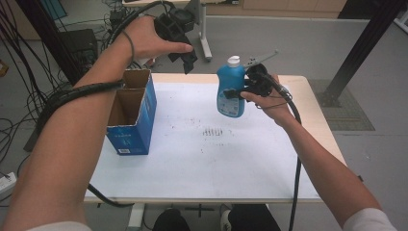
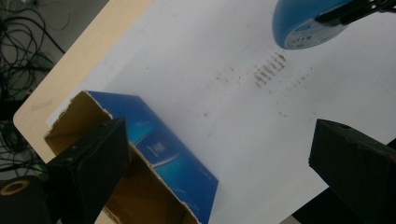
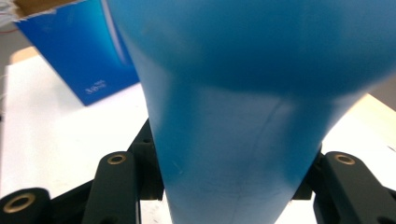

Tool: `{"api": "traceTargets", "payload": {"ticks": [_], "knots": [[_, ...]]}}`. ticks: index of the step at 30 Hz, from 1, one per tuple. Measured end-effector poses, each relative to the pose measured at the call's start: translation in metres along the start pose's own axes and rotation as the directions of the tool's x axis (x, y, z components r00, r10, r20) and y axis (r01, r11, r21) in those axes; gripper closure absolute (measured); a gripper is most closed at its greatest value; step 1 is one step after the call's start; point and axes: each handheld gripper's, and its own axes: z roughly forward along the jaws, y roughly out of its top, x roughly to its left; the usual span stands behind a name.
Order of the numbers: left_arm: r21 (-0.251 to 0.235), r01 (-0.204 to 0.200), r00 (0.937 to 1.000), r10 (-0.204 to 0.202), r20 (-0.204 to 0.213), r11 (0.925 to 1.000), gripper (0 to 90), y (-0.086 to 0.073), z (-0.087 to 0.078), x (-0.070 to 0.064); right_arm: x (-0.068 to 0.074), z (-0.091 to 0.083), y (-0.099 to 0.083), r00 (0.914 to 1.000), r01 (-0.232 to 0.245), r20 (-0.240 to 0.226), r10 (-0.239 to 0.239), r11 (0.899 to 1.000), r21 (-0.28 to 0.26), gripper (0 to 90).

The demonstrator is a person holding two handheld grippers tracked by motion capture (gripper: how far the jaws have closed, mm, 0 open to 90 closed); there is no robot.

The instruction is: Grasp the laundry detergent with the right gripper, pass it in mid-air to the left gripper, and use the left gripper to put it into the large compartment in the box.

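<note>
The right gripper clamps the blue bottle above the table, upright, white cap up. Its label is unreadable. The left gripper hangs spread above the box.

Even, soft overhead light; the white tabletop looks bright with faint shadows. The blue bottle is blurred close up; edges bend slightly.

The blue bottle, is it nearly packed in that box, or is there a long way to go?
Partly there. Done: the bottle is off the table, clamped in the right gripper. In hand: it hangs in the air, to the right of the box. Left: carrying it over and probably lowering it into the open box. The left gripper is open, above the box, holding nothing.
</note>
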Motion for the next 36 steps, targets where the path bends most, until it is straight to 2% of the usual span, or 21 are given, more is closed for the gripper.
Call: {"api": "traceTargets", "payload": {"ticks": [1,2,4,8,13,14,17,18,24,25,26,27,29,30,35,36], "knots": [[0.0,0.0,1.0,0.0,0.0,1.0,5.8,0.0,0.0,0.0,0.0,0.0,0.0,1.0,0.0,0.0,0.0,1.0,0.0,45.2],[0.002,-0.015,0.9999,0.015,0.001,0.9999,5.8,0.0,-0.001,-0.002,0.003,0.003,0.002,0.9998,0.008,-0.019,-0.008,1.0,-0.001,45.2],[-0.008,-0.06,0.9981,0.06,0.014,0.9982,5.8,-0.002,-0.004,-0.006,0.009,0.011,0.006,0.9977,0.036,-0.058,-0.036,0.999,-0.006,45.2],[0.003,-0.085,0.9963,0.085,0.015,0.9964,5.8,-0.003,-0.004,-0.011,0.017,0.022,0.01,0.9905,0.083,-0.108,-0.084,0.996,-0.017,45.2],[0.016,-0.133,0.9912,0.133,0.008,0.991,5.8,-0.004,-0.004,-0.017,0.024,0.032,0.012,0.9831,0.107,-0.147,-0.11,0.994,-0.024,45.2],[0.016,-0.149,0.9888,0.149,0.007,0.9887,5.8,-0.005,-0.004,-0.019,0.027,0.036,0.013,0.9788,0.119,-0.165,-0.122,0.993,-0.026,45.2],[0.019,-0.162,0.9867,0.162,0.01,0.9865,5.8,-0.005,-0.004,-0.021,0.03,0.04,0.014,0.9737,0.13,-0.185,-0.133,0.991,-0.029,45.1],[0.019,-0.17,0.9854,0.17,0.007,0.9852,5.8,-0.005,-0.004,-0.023,0.033,0.043,0.016,0.9685,0.142,-0.202,-0.145,0.989,-0.032,45.1],[0.031,-0.201,0.9795,0.201,0.016,0.9791,5.8,-0.007,0.0,-0.028,0.042,0.052,0.018,0.9495,0.176,-0.255,-0.183,0.983,-0.047,45.1],[0.036,-0.208,0.9781,0.207,0.017,0.9775,5.8,-0.008,0.002,-0.029,0.042,0.052,0.018,0.9495,0.176,-0.255,-0.183,0.983,-0.047,45.1],[0.046,-0.218,0.9758,0.218,0.018,0.9747,5.8,-0.01,0.004,-0.03,0.045,0.055,0.019,0.9425,0.185,-0.274,-0.191,0.982,-0.048,45.1],[0.046,-0.218,0.9758,0.218,0.018,0.9747,5.8,-0.01,0.004,-0.03,0.045,0.055,0.019,0.9425,0.185,-0.274,-0.191,0.982,-0.048,45.1],[0.054,-0.225,0.9744,0.224,0.019,0.9729,5.8,-0.014,0.009,-0.031,0.05,0.058,0.019,0.9318,0.201,-0.297,-0.208,0.978,-0.055,45.1],[0.054,-0.225,0.9744,0.224,0.019,0.9729,5.8,-0.014,0.009,-0.031,0.05,0.058,0.019,0.9318,0.201,-0.297,-0.208,0.978,-0.055,45.1],[0.073,-0.245,0.9694,0.243,0.035,0.9668,5.8,-0.016,0.016,-0.036,0.06,0.064,0.02,0.9084,0.236,-0.34,-0.243,0.97,-0.063,45.0],[0.076,-0.257,0.966,0.254,0.046,0.9633,5.8,-0.017,0.018,-0.038,0.064,0.066,0.02,0.9003,0.245,-0.354,-0.253,0.967,-0.067,45.0]]}}
